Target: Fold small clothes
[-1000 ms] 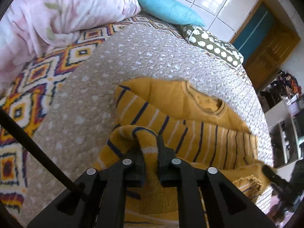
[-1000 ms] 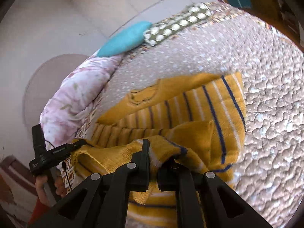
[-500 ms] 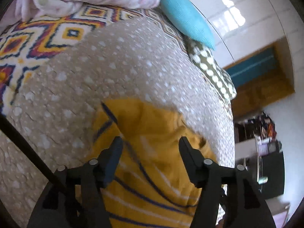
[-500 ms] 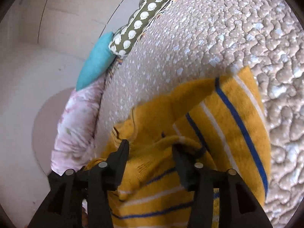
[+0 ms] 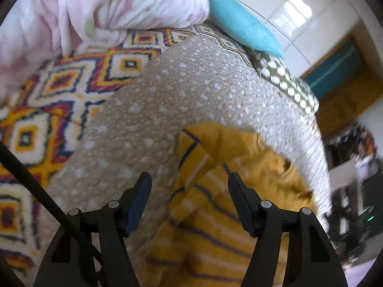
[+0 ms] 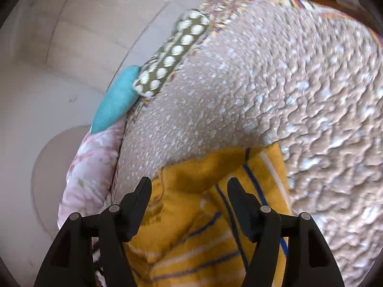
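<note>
On bed [image 5: 182, 100], near its foot edge: sweater [image 5: 215, 215] folded | soft, light knit; take by hem corners | left gripper [image 5: 189, 191], right gripper [image 6: 189, 191]: jaws just opened, pinching nothing.

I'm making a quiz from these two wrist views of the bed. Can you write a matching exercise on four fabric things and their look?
Things:
1. sweater
2. quilt
3. plain pillow
4. dotted pillow

Looks:
A. solid turquoise
B. olive green with white dots
C. mustard yellow with blue and white stripes
D. beige with small white flecks

Pairs: 1-C, 2-D, 3-A, 4-B
</note>
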`<state>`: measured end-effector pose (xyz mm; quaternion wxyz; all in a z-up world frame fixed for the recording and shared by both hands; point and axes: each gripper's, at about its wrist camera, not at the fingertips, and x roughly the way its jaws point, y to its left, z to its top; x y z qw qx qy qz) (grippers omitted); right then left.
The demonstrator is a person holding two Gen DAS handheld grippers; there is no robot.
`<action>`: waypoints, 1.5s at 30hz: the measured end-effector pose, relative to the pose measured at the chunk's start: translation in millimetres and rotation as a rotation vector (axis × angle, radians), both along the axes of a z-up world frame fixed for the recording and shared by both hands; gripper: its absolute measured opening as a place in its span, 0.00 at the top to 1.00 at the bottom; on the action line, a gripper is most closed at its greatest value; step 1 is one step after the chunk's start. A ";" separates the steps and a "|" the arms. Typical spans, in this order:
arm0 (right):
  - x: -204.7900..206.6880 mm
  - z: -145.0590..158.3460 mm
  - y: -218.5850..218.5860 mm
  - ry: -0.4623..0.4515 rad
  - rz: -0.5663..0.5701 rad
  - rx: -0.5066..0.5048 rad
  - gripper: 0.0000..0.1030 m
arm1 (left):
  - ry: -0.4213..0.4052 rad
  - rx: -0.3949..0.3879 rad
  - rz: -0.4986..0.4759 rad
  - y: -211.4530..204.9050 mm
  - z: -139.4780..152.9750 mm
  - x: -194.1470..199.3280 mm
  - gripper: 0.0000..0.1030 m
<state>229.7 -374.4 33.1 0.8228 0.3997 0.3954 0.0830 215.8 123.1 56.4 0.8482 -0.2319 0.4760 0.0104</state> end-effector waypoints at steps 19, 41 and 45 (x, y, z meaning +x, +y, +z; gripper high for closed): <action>-113.3 -1.3 58.4 0.051 0.218 -0.508 0.79 | 0.066 0.375 0.040 20.8 -13.5 -60.2 0.23; 54.5 -19.7 386.7 -0.033 0.630 -0.884 0.77 | -0.137 0.240 0.001 49.0 -69.2 -120.7 0.08; 93.5 -30.1 429.5 -0.006 0.660 -0.979 0.77 | -0.153 0.205 0.002 52.2 -69.4 -120.4 0.07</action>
